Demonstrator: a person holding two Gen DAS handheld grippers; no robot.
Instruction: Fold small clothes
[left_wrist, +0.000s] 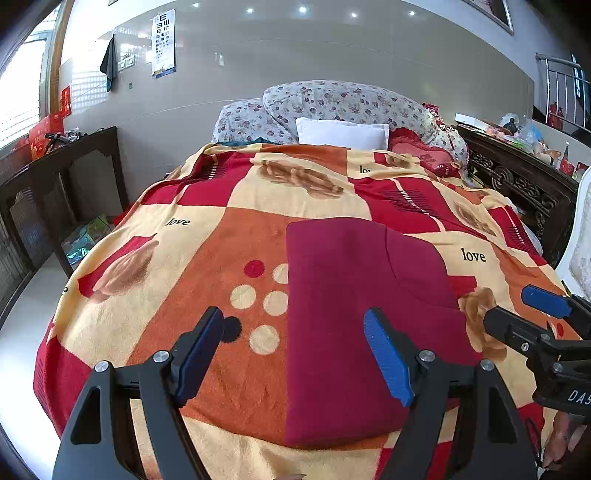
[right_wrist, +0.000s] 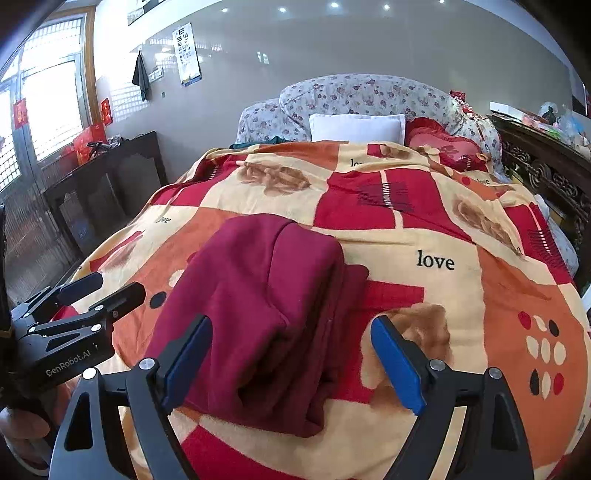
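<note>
A dark red garment (left_wrist: 354, 310) lies folded into a rectangle on the patterned blanket (left_wrist: 207, 236); it also shows in the right wrist view (right_wrist: 266, 314), with layers stacked and an open fold at its near edge. My left gripper (left_wrist: 295, 328) is open and empty above the garment's near left edge; it also shows at the left of the right wrist view (right_wrist: 107, 288). My right gripper (right_wrist: 291, 336) is open and empty over the garment's near right edge; it also shows at the right of the left wrist view (left_wrist: 517, 306).
The blanket (right_wrist: 436, 229) covers a bed with a white pillow (left_wrist: 341, 133), a floral quilt (left_wrist: 343, 101) and a red cushion (left_wrist: 421, 151) at the far end. A dark wooden cabinet (left_wrist: 55, 192) stands left. A carved wooden sideboard (left_wrist: 517, 181) with clutter stands right.
</note>
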